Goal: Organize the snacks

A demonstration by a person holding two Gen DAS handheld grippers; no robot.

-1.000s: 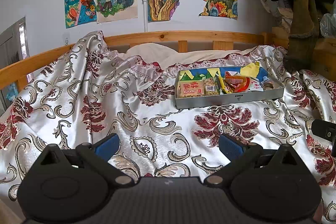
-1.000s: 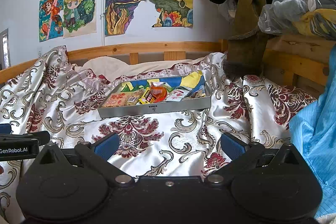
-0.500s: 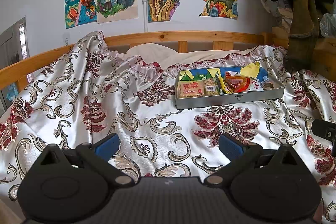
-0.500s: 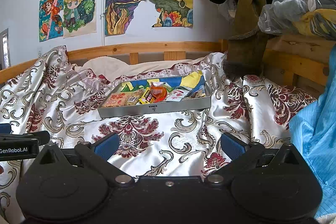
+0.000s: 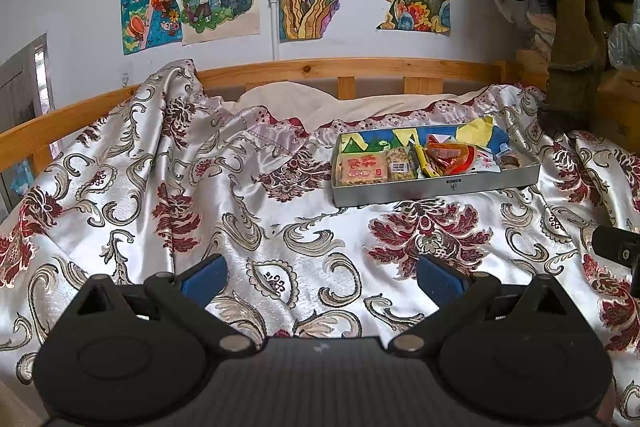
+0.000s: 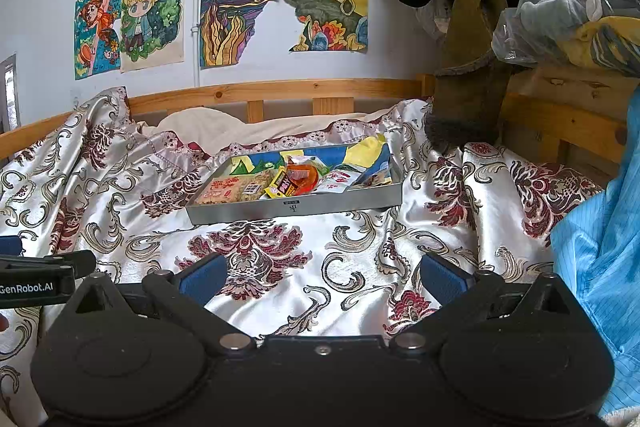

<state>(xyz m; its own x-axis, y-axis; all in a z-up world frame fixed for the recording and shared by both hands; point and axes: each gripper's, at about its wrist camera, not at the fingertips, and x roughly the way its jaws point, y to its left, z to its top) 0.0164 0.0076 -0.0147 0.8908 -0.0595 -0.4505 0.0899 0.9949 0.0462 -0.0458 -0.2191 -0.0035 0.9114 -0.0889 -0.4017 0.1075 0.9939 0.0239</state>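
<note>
Both the left gripper (image 5: 320, 273) and right gripper (image 6: 320, 273) hover spread wide and empty over the patterned bedspread (image 5: 280, 227), nothing blocking the grey tray (image 6: 296, 207) beyond, which holds the snack packets (image 6: 280, 183).

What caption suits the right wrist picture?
Open right gripper hovers over a patterned bedspread, facing a metal tray of snacks.

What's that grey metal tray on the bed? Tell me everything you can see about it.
The tray is a shallow, rectangular grey box that looks like metal, with low walls and a small dark mark on its near wall. It lies open, roughly level, on the patterned satin bedspread, ahead of both open grippers, which do not touch it. Inside are snack packets: a flat red-printed one at the left, yellow and orange ones mid-tray, and a white one further right.
</note>
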